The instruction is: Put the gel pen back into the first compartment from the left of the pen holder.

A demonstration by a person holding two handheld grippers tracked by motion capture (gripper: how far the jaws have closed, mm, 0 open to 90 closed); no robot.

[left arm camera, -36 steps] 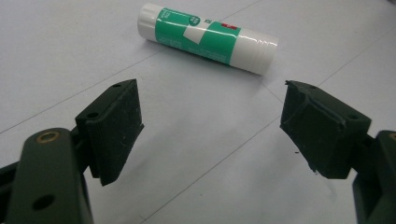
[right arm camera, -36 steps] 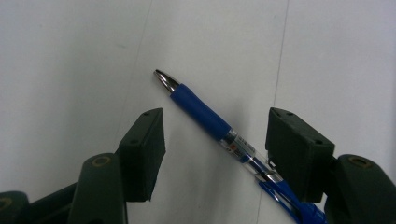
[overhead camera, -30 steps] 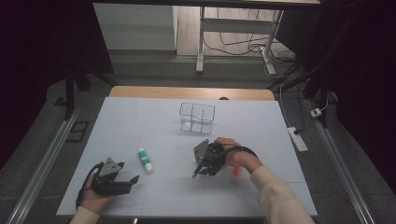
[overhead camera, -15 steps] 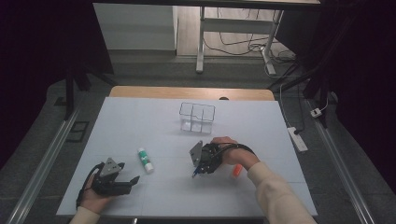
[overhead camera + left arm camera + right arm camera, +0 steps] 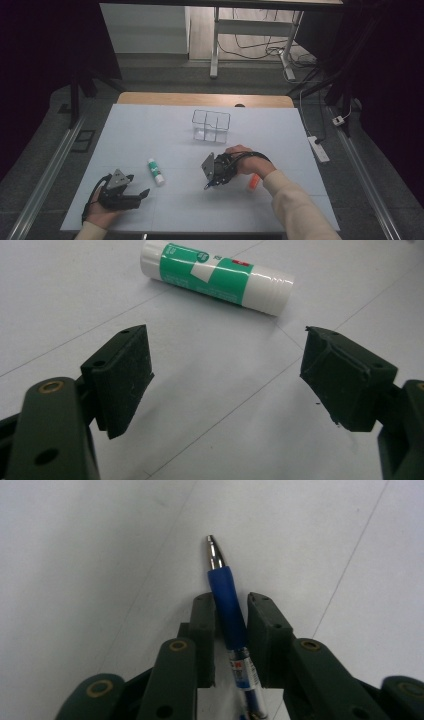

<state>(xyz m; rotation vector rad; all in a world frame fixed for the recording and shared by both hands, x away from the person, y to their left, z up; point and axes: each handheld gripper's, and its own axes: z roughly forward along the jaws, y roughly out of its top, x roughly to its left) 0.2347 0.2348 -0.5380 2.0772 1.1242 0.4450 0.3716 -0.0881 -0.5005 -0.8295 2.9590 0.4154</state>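
Right gripper view: a pen (image 5: 227, 605) is clamped between the jaws of the right gripper (image 5: 231, 611), its long axis running along them, tip pointing forward past the jaw ends. High view: the right gripper (image 5: 214, 171) is seen just in front of the wire rack (image 5: 211, 125) — closer to it than the left gripper (image 5: 123, 191). Left gripper view: the jaws are spread wide and hold nothing, with a glue stick (image 5: 216, 277) lying crosswise ahead of them — a detail too small in the high view.
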